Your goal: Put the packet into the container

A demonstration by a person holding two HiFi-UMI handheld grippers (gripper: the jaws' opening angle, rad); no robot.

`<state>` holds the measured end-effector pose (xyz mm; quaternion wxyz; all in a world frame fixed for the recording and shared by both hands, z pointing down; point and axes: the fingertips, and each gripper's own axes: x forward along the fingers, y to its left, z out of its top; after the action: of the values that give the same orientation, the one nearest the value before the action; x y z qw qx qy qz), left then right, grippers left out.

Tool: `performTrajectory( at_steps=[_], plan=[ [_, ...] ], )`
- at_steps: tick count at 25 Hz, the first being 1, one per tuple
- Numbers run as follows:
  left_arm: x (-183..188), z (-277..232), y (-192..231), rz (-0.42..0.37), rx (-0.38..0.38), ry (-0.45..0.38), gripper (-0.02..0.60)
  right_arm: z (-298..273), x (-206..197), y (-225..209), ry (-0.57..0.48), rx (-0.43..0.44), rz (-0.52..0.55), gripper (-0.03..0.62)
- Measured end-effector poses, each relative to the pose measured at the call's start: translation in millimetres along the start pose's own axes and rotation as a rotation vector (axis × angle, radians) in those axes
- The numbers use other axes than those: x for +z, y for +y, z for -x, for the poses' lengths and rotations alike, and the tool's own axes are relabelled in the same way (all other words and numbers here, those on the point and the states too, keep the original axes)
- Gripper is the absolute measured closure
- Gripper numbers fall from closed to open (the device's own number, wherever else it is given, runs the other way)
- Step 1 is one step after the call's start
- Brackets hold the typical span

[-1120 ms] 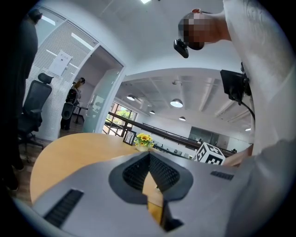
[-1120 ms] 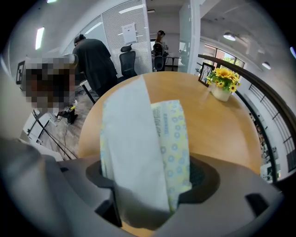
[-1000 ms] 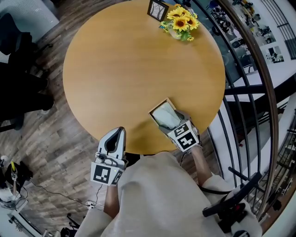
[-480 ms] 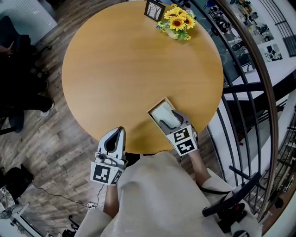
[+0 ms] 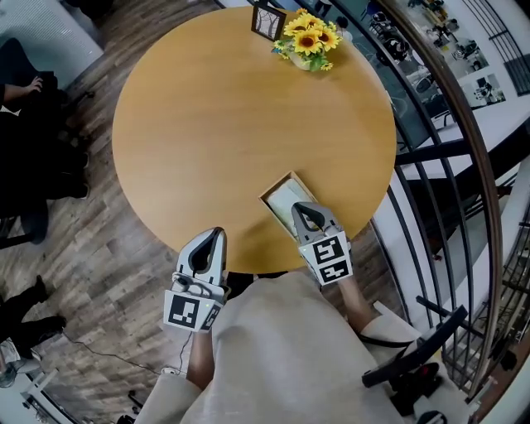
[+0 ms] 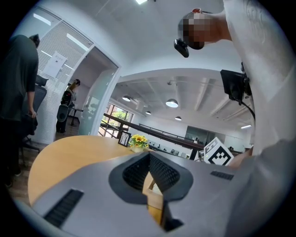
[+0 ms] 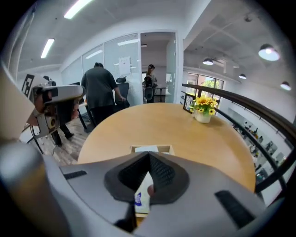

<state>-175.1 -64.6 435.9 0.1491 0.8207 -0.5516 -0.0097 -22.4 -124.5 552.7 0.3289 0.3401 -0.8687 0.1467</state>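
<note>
The container [image 5: 272, 191], a small open wooden box, sits on the round wooden table [image 5: 224, 124] near its front right edge. The white packet [image 5: 287, 201] lies inside it. My right gripper [image 5: 304, 214] hovers over the box's near end; its jaws have just been closing and now stand shut with nothing between them. In the right gripper view the box [image 7: 134, 149] and the packet [image 7: 147, 149] show just beyond the jaw tips [image 7: 148, 154]. My left gripper [image 5: 213, 234] stays at the table's near edge, shut and holding nothing; its tips [image 6: 149, 155] meet in the left gripper view.
A vase of sunflowers [image 5: 307, 43] and a small picture frame [image 5: 267, 20] stand at the table's far edge. A curved metal railing [image 5: 431, 157] runs along the right. People stand on the wooden floor at the left [image 5: 25, 91].
The right gripper let go of the packet, rose back from the box and closed its jaws. The packet stays in the box. The left gripper has kept still.
</note>
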Motion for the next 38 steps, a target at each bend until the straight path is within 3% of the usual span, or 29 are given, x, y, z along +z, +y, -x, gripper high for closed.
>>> performTrajectory(
  at_steps=[3,6,15,21,33,38],
  plan=[
    [5,-4,-8,-0.005,-0.005,-0.001,0.577,13,17,0,-0.114,0.041,-0.072,0.589],
    [11,-6,-14,-0.061,-0.026,-0.019,0.577,26,39,-5,-0.229,0.037,-0.119,0.589],
    [61,-18,-51,-0.207,-0.107,-0.1,0.577,94,105,-13,-0.475,-0.038,-0.054,0.589],
    [81,-29,-74,-0.296,-0.156,-0.153,0.577,125,130,-5,-0.637,-0.03,-0.023,0.589],
    [65,-18,-119,-0.277,-0.224,-0.179,0.577,160,88,18,-0.651,-0.065,-0.041,0.589],
    [61,12,-116,-0.316,-0.233,-0.192,0.577,171,70,49,-0.635,-0.067,-0.043,0.589]
  ],
)
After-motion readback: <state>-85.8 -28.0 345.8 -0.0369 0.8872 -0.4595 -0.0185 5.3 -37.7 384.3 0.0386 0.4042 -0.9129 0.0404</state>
